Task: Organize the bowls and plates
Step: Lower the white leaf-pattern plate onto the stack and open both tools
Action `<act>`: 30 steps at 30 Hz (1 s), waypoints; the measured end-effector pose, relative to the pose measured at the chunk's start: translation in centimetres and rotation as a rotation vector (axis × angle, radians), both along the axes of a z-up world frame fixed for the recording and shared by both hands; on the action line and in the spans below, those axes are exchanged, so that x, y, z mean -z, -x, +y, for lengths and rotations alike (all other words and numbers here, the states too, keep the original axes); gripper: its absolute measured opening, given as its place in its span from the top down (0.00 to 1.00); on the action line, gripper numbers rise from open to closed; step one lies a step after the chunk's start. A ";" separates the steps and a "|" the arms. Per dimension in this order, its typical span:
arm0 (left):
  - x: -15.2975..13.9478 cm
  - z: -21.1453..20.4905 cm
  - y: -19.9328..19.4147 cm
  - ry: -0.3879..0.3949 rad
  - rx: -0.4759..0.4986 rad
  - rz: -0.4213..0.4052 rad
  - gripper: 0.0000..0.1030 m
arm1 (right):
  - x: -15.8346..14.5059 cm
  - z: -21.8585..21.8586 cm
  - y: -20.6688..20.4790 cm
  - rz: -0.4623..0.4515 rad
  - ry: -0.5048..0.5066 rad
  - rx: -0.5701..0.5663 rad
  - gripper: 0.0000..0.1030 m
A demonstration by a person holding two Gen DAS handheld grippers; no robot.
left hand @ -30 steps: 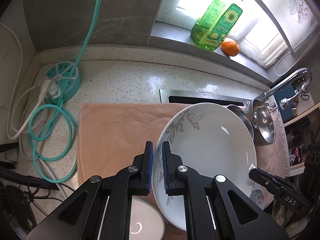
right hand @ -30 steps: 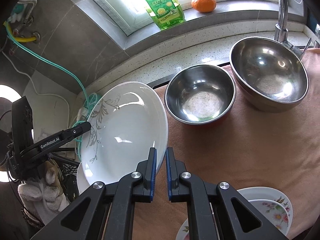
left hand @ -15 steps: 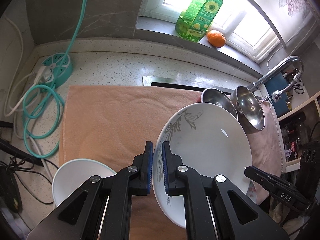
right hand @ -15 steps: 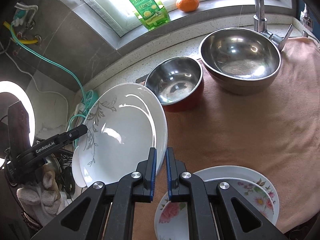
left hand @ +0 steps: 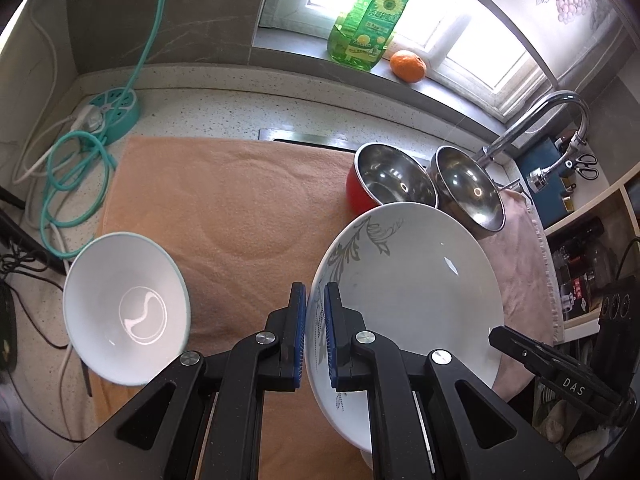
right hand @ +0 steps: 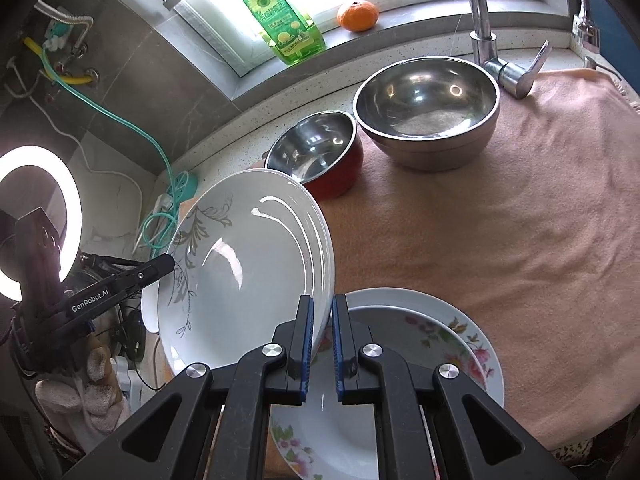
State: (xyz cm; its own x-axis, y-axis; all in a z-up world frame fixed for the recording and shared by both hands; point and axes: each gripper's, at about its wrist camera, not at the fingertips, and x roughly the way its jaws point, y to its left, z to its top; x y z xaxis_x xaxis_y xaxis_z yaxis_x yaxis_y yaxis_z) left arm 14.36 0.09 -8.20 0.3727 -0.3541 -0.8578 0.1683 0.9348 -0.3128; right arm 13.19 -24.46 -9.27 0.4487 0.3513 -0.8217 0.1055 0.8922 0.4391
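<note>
left gripper [left hand: 315,334] + right gripper [right hand: 320,346]: both clamp white leaf-patterned plate [left hand: 412,300] | above floral plate stack [right hand: 452,340] | unstacked; white ceramic bowl [left hand: 126,306], steel bowls unsorted

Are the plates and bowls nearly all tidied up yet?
Not yet. Two flowered plates already sit stacked on the towel. Both the left gripper and right gripper pinch the white leaf-pattern plate, carried tilted above the towel. Left to sort: the white bowl, the red-sided steel bowl and the big steel bowl, all apart.
</note>
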 end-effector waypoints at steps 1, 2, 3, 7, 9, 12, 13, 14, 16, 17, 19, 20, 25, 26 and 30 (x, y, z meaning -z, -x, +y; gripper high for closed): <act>0.1 -0.2 0.4 0.000 -0.002 0.002 0.93 | 0.0 -0.2 0.3 0.000 0.001 -0.002 0.92; 0.2 -0.5 0.7 0.000 -0.004 0.005 0.93 | 0.0 -0.5 0.6 0.000 0.003 -0.003 0.92; 0.3 -0.7 1.1 0.001 -0.005 0.007 0.93 | 0.0 -0.8 0.9 0.000 0.004 -0.004 0.92; 0.6 -1.6 2.3 0.006 -0.008 0.016 0.93 | 0.0 -1.9 1.9 -0.002 0.007 -0.004 0.92; 0.8 -2.0 2.9 0.007 -0.011 0.019 0.93 | 0.0 -2.3 2.3 -0.003 0.010 -0.005 0.92; 1.1 -2.4 3.5 0.015 -0.013 0.025 0.93 | 0.0 -2.9 2.9 -0.003 0.016 -0.005 0.92; 1.2 -2.6 3.8 0.017 -0.014 0.026 0.93 | 0.1 -3.1 3.1 -0.002 0.018 -0.005 0.92; 1.2 -2.7 4.0 0.020 -0.016 0.028 0.93 | 0.1 -3.3 3.3 -0.001 0.018 -0.004 0.92; 1.3 -2.9 4.3 0.023 -0.014 0.031 0.93 | 0.3 -3.7 3.6 0.003 0.021 -0.003 0.92; 1.3 -3.0 4.5 0.025 -0.013 0.032 0.93 | 0.4 -3.8 3.8 0.004 0.021 -0.001 0.92; 1.4 -3.2 4.8 0.026 -0.015 0.034 0.93 | 0.4 -4.1 4.1 0.005 0.022 0.001 0.92; 1.4 -3.3 5.1 0.026 -0.015 0.034 0.93 | 0.4 -4.2 4.2 0.006 0.022 0.001 0.92; 1.6 -3.7 5.9 0.022 -0.018 0.039 0.93 | 0.6 -4.6 4.7 0.007 0.023 -0.002 0.92; 1.6 -3.7 6.0 0.023 -0.020 0.041 0.93 | 0.7 -4.7 4.8 0.008 0.024 -0.002 0.92; 1.8 -4.1 6.7 0.026 -0.018 0.047 0.93 | 1.2 -5.2 5.4 0.017 0.026 0.000 0.92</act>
State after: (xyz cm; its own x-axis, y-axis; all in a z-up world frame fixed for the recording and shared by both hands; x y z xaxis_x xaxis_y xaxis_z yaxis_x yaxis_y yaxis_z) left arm 7.62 -4.05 -9.97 0.3386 -0.3705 -0.8649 0.1359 0.9289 -0.3446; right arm 7.80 -29.71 -10.42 0.4341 0.3302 -0.8382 0.1125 0.9033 0.4140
